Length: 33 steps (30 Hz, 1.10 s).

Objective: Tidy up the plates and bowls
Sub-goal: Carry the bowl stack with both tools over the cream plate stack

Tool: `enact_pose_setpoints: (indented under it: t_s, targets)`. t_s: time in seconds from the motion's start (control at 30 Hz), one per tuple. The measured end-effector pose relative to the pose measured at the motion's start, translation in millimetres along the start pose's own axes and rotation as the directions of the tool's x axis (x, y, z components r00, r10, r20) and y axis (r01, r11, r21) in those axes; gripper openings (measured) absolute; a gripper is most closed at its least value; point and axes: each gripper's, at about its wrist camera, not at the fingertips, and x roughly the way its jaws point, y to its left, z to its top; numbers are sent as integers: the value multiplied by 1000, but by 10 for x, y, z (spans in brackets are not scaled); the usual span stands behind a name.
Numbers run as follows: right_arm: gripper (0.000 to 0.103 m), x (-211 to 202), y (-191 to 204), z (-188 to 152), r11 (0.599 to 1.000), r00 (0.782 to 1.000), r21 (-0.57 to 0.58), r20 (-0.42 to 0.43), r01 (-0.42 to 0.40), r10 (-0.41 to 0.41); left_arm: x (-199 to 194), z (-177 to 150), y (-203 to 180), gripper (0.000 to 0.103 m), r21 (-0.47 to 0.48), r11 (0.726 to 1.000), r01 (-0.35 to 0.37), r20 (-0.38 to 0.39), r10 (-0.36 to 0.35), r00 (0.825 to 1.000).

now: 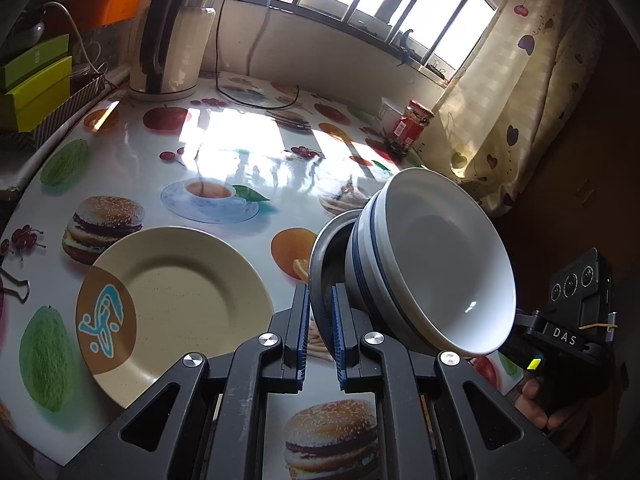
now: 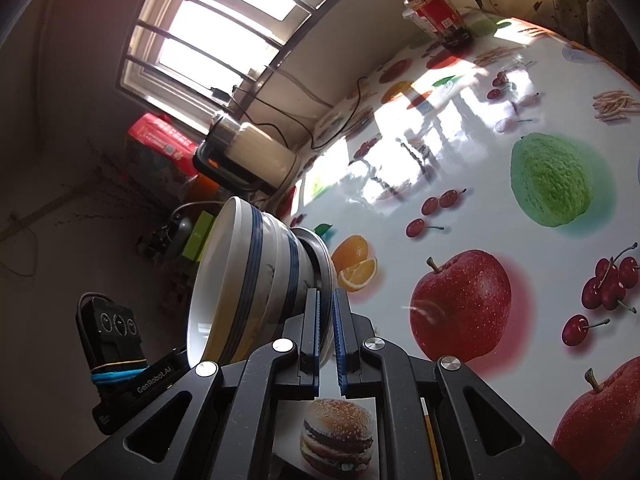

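Note:
A grey plate [image 1: 318, 264] carries nested white bowls with blue bands [image 1: 440, 264] and hangs above the table, held from both sides. My left gripper [image 1: 320, 296] is shut on the plate's near rim. In the right wrist view my right gripper [image 2: 326, 296] is shut on the same grey plate [image 2: 325, 258] at its opposite rim, with the bowls [image 2: 248, 280] to its left. The stack looks tilted in both views. A cream plate with a brown patch and a blue figure [image 1: 172, 308] lies flat on the table, left of my left gripper.
The table wears a glossy fruit-and-burger print cloth [image 1: 224, 148]. A kettle [image 1: 172, 40] with its cords stands at the back, green boxes [image 1: 36, 88] at the left edge. A red jar [image 1: 414, 124] and a white cup [image 1: 386, 114] stand by the curtain [image 1: 520, 100].

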Motion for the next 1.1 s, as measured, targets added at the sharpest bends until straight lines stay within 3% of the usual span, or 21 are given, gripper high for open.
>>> enact_pose_setpoints:
  t_s: [1.1]
  targets:
    - [9,634,393,-73,998,992,-45,-118,-53,47,-313,-20,596,10,-85,993,-83,43,87,995]
